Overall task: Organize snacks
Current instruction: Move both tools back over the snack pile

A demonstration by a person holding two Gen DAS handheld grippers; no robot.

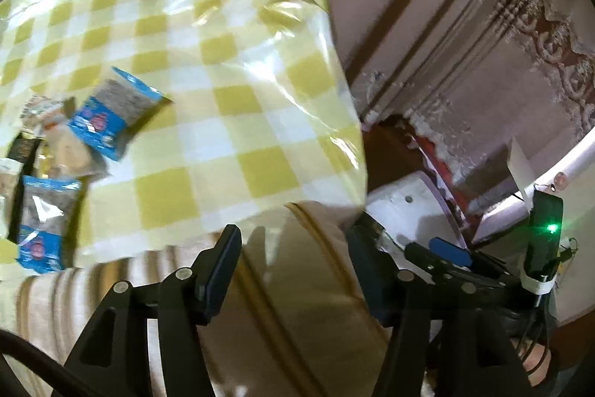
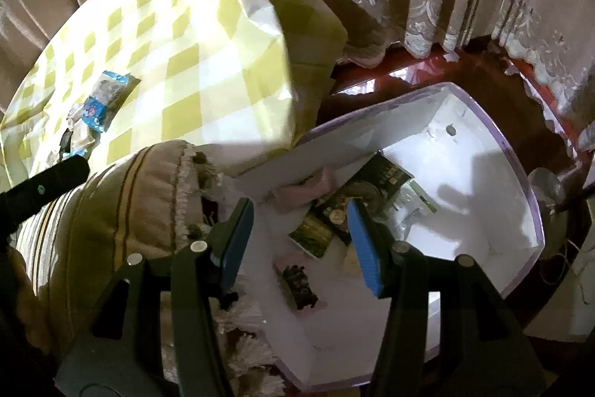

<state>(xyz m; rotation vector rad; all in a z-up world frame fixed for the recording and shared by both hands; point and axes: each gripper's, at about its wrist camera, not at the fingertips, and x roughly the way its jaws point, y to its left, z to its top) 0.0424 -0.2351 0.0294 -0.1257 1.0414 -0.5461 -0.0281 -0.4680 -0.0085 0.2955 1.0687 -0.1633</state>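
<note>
Between the parted fingers of the right gripper, which grasp nothing, lie a green-and-gold snack packet and a small dark snack piece on the floor of the white open box with a lilac rim. Beyond the fingertips more dark printed packets rest in the box. Left of those fingers sits a beige striped cushion. The left gripper is likewise released and empty over that cushion. Far to the left of its fingers, on the desk under a yellow-and-white checked cloth, a cluster of snacks remains: two blue-and-white packets and other wrappers.
</note>
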